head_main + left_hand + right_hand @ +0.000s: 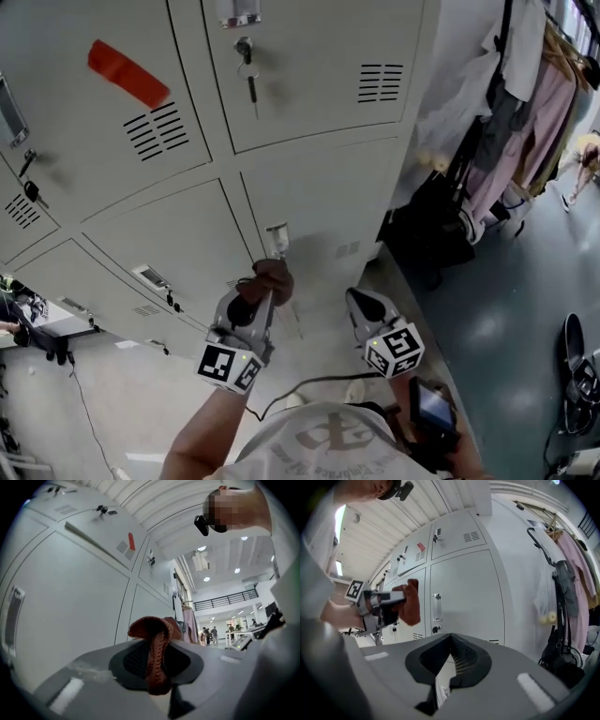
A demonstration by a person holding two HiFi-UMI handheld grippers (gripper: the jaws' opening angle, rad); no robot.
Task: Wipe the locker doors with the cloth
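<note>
- Seemingly mid-wipe: press the rust-red knitted cloth [272, 277] flat to the pale grey metal locker door [319, 197] at frame centre, just under its recessed pull handle [277, 238]; cannot tell for certain whether it touches the panel.
- Hold the left gripper [259, 298] clamped tight on the cloth, exactly as now: jaws closed on a folded ridge of it, with a bunched lobe poking past the tips.
- Lead with that bunched lobe, not the hard jaw tips, to spare the paint.
- Sweep in overlapping strokes across the panel, working round the handle and the small lock [436, 629] below it rather than snagging the knit on them.
- Hold the right gripper [360, 302] clear, lower right of centre; jaws brought together on nothing, apart from the door.
- Looks soft and loosely ribbed, doubled over itself, small against the door, so expect many passes.
- Leave the red tape strip [127, 73] on the upper-left door and the hanging key [248, 70] at top centre for separate passes.
</note>
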